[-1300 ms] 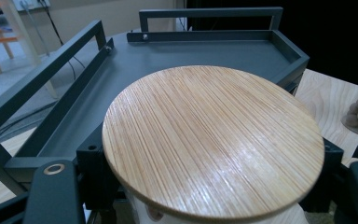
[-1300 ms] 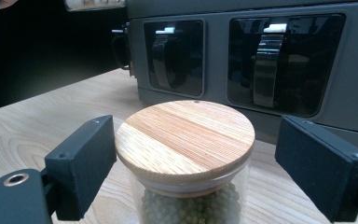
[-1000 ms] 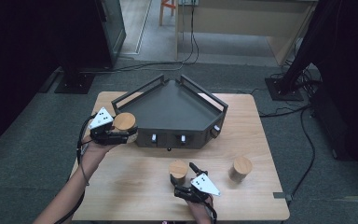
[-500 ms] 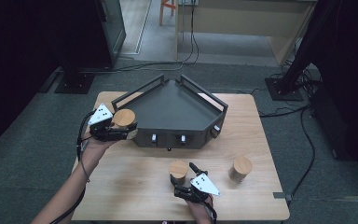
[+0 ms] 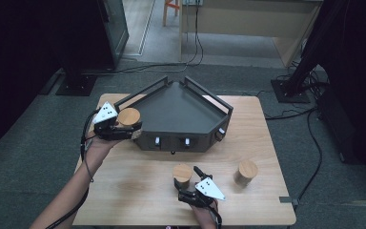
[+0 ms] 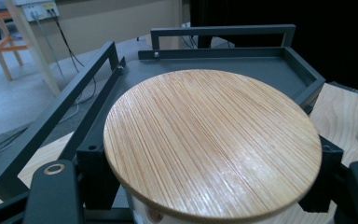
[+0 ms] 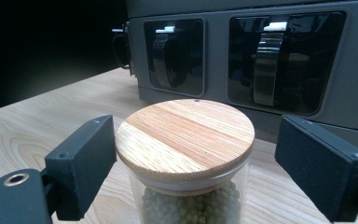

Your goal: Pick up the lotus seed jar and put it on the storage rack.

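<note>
Carrying a wood-lidded jar [image 5: 128,117] clamped in the left gripper [image 5: 120,131] toward the tray's [image 5: 181,112] left edge, probably for loading, while the right gripper [image 5: 189,183] straddles another jar [image 5: 182,174], jaws apart.

Wooden table [image 5: 133,191] bears dark tray [image 5: 181,114], seemingly two jars [image 5: 246,172].

I'm counting three jars with wooden lids here: one [image 5: 129,117] up by the left corner of the tray, one [image 5: 182,174] near the front middle of the table, and one [image 5: 245,172] off to the right. I'm seeing one dark metal tray [image 5: 181,112], one wooden table [image 5: 138,191], and I'm holding two grippers, left [image 5: 124,131] and right [image 5: 193,183].
</note>
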Demonstrator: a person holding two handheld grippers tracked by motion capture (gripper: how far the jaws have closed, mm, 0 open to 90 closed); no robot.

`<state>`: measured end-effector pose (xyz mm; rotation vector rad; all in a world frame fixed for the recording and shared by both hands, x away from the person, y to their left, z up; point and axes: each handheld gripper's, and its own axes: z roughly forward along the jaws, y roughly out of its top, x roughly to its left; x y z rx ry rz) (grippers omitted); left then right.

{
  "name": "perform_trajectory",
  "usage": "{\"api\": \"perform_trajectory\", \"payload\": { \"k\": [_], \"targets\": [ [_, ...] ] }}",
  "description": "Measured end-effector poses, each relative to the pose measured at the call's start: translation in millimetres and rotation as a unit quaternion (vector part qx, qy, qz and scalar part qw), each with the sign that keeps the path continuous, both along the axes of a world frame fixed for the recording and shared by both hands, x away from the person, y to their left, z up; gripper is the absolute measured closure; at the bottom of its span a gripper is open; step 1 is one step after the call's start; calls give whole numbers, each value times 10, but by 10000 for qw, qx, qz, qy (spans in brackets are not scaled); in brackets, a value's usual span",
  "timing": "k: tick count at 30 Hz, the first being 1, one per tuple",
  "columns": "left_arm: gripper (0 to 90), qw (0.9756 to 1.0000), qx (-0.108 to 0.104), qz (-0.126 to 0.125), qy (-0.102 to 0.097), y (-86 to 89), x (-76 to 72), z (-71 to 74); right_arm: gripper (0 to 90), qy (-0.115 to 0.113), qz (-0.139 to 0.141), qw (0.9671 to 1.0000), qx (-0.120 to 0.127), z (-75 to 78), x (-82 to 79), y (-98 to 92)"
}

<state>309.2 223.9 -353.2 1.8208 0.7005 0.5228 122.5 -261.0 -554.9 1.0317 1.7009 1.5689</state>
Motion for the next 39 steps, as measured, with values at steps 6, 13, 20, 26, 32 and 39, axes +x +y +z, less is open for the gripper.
{"api": "perform_trajectory", "payload": {
  "k": [6, 13, 20, 26, 32, 39],
  "targets": [
    [246, 10000, -3, -17, -4, -20, 24, -1, 123, 1, 3, 10000, 7, -1, 0, -3],
    [246, 10000, 36, 11, -44, -58, 57, 13, 123, -4, 8, 10000, 12, -3, -1, -7],
    [246, 9999, -48, 54, -131, -65, 68, 4, 124, -7, 7, 10000, 17, -5, -4, -9],
    [246, 9999, -36, 69, -129, -84, 94, 19, 124, -8, 6, 10000, 17, -6, -5, -10],
    [246, 9998, -115, 107, -108, -75, 116, 15, 123, -7, 5, 10000, 12, -4, -6, -9],
    [246, 9998, -97, 153, -123, -88, 146, 23, 123, -8, 3, 10000, 23, -7, -7, -10]
  ]
}}
